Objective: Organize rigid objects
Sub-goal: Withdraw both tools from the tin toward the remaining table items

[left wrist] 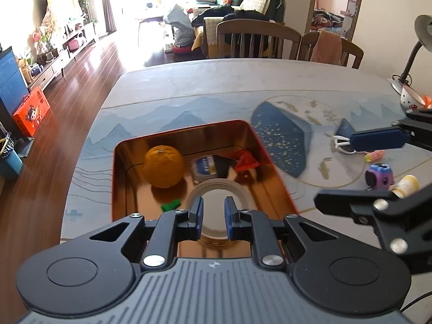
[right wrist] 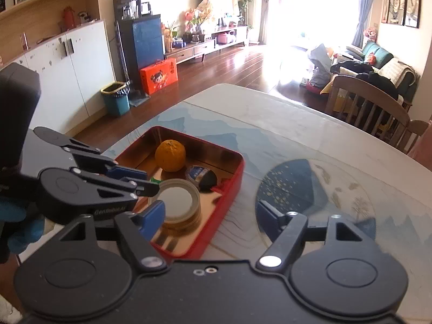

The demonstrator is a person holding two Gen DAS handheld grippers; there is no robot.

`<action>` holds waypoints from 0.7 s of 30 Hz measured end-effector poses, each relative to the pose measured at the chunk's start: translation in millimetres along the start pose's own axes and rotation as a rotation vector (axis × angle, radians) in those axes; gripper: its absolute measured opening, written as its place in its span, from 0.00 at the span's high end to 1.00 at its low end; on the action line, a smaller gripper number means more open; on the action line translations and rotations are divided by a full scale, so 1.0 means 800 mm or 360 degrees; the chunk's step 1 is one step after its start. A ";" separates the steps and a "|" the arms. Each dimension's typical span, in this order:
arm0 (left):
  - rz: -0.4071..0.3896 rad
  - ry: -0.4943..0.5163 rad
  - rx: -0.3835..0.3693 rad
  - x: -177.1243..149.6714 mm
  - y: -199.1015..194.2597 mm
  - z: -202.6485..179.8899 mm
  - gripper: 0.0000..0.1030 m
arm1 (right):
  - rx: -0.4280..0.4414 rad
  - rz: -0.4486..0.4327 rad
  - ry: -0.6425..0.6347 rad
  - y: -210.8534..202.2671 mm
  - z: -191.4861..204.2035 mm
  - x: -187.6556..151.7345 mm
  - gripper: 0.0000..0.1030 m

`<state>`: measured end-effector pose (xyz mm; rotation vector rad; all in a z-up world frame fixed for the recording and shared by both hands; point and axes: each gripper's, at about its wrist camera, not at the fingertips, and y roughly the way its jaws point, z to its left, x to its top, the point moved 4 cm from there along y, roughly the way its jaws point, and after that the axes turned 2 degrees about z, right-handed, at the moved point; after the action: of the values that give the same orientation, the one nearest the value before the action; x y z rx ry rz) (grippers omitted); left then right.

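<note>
A red tin [left wrist: 118,178] [right wrist: 233,186] with a gold inside stands on the table. It holds an orange [left wrist: 163,166] [right wrist: 170,159], a roll of clear tape [left wrist: 216,187] [right wrist: 178,202], a blue snack packet [left wrist: 203,166], a red packet [left wrist: 245,160] and a small green piece [left wrist: 170,205]. My left gripper [left wrist: 214,209] [right wrist: 151,182] hovers over the tape roll, its blue pads a narrow gap apart with nothing between them. My right gripper [right wrist: 213,216] [left wrist: 334,171] stands wide open and empty, straddling the tin's near right wall above the table.
To the right of the tin lie a white clip [left wrist: 343,144], a pink piece [left wrist: 374,156], a purple toy [left wrist: 379,176] and a small yellow bottle [left wrist: 406,186]. A desk lamp [left wrist: 421,40] and a bowl [left wrist: 410,97] stand at the far right. Wooden chairs [left wrist: 256,40] line the far edge.
</note>
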<state>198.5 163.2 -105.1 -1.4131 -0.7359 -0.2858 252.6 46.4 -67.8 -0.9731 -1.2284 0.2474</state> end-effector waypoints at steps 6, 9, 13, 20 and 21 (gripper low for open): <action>-0.0039 -0.0001 -0.0039 0.000 -0.014 -0.032 0.85 | 0.0001 -0.0040 0.0087 -0.037 -0.024 -0.029 0.21; -0.0060 0.0011 -0.0048 0.000 -0.020 -0.049 0.84 | -0.0004 -0.0059 0.0137 -0.055 -0.038 -0.043 0.17; -0.0080 0.0015 -0.0100 0.001 -0.023 -0.075 0.74 | -0.0032 -0.0082 0.0162 -0.077 -0.058 -0.065 0.13; -0.0092 0.0053 -0.0169 0.004 -0.021 -0.124 0.62 | -0.0094 -0.0068 0.0219 -0.103 -0.094 -0.110 0.11; -0.0095 0.0056 -0.0182 0.004 -0.021 -0.130 0.46 | -0.0100 -0.0064 0.0232 -0.105 -0.101 -0.115 0.10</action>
<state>221.8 61.5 -88.4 -1.4920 -0.7435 -0.4040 261.8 -102.3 -69.0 -1.0017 -1.1264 0.1047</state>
